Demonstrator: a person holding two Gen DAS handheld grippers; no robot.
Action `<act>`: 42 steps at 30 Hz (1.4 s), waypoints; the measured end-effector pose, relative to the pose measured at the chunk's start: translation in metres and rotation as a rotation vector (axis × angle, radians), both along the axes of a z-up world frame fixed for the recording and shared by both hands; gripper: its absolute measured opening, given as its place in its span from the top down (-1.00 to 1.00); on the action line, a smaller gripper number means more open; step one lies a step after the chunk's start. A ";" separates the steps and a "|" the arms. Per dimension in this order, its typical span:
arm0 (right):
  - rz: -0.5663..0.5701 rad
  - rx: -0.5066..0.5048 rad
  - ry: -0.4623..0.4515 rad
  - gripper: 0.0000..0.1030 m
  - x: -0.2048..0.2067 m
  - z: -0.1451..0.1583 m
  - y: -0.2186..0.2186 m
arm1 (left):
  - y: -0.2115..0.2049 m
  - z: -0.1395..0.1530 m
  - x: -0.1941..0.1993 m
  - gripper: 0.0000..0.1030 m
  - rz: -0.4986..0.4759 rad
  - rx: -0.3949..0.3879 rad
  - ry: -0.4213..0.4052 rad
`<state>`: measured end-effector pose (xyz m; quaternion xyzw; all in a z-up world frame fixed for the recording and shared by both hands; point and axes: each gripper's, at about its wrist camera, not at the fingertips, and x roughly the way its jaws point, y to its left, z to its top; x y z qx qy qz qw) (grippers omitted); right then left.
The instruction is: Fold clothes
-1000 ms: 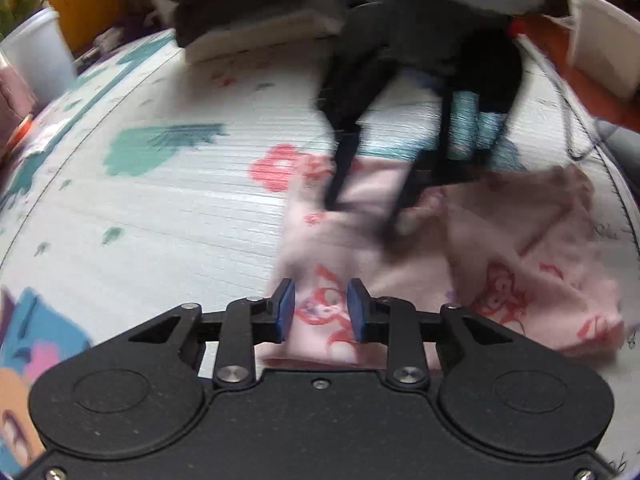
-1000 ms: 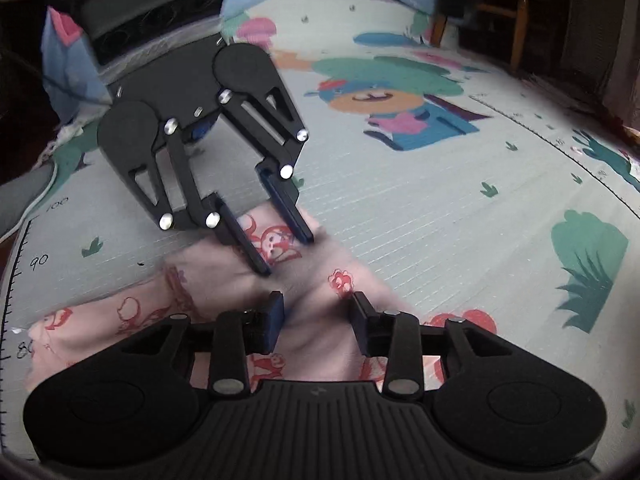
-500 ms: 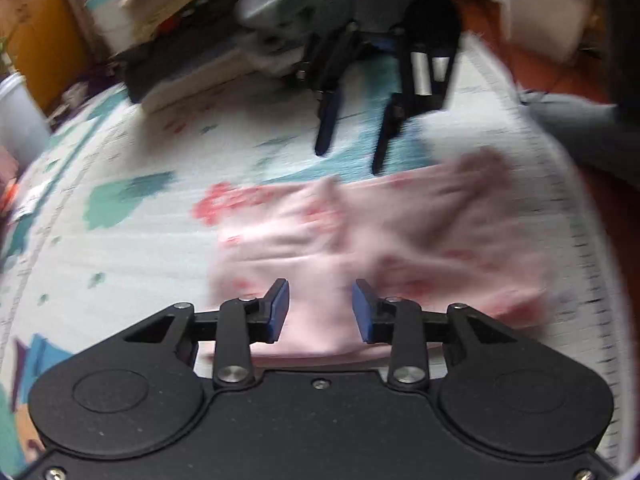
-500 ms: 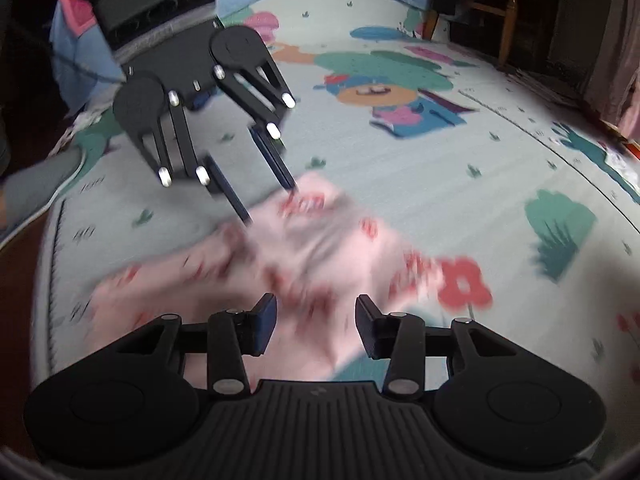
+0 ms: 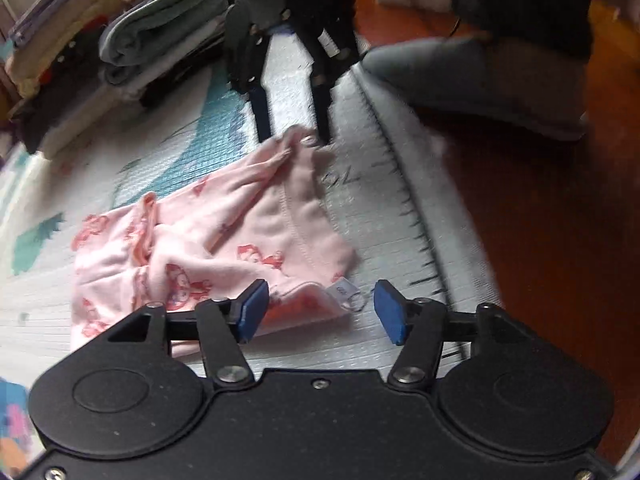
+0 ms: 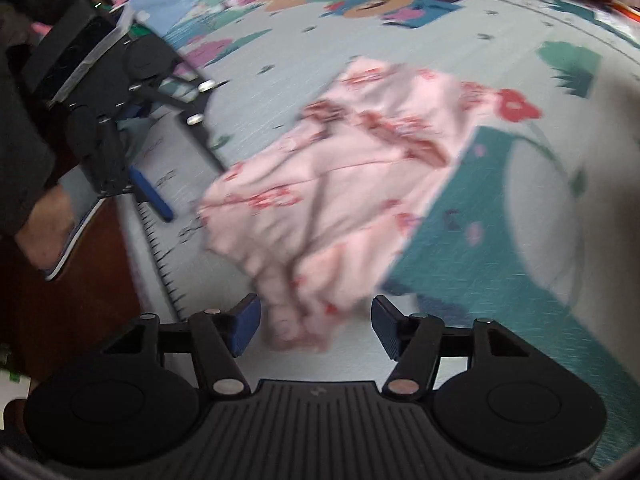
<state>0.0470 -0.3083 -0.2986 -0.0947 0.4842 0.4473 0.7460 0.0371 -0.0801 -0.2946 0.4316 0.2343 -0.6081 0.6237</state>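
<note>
On patterned foam mat (image 5: 400, 216), both my grippers, left (image 5: 316, 312) and right (image 6: 316, 328), gaping empty, straddling opposite ends of rumpled pink printed garment (image 5: 224, 232); aiming for matching corners, pinching single layer.

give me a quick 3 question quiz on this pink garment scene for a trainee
1. True or false: the left tongs are clamped shut on the pink garment.
2. Multiple choice: where does the white care label lie? A) at the garment edge nearest the left tongs B) on the stack of folded clothes C) off the play mat, on the wood floor
3. Short answer: which part of the garment lies between the fingers of the right tongs?

Key:
1. False: both tongs are open, nothing gripped.
2. A
3. A bunched, narrow end; the blur hides whether the fingers touch it.
</note>
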 end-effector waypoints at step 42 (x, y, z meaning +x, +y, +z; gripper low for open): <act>0.340 -0.150 -0.356 0.65 -0.014 0.028 0.023 | -0.013 0.023 0.012 0.89 -0.007 0.054 0.033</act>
